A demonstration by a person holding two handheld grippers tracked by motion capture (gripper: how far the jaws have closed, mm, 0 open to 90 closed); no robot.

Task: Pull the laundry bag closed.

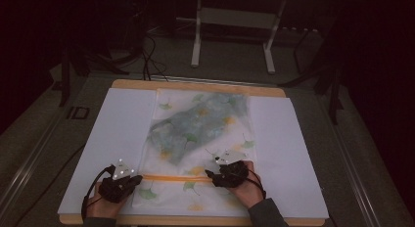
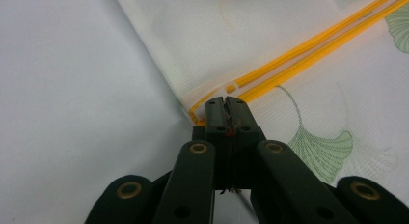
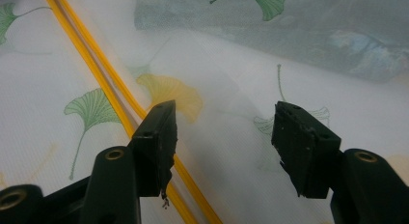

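We see a white mesh bag (image 1: 200, 139) printed with green and yellow ginkgo leaves lying flat at the frame's centre, a yellow zipper (image 1: 173, 177) running straight across its lower part. A bluish-green cloth (image 1: 195, 124) shows through the mesh in its upper half.

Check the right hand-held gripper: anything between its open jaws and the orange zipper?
Nothing visible. The right hand-held gripper hangs open right over the mesh bag, and the orange zipper runs bare past its left jaw. The left hand-held gripper is shut at the zipper's end.
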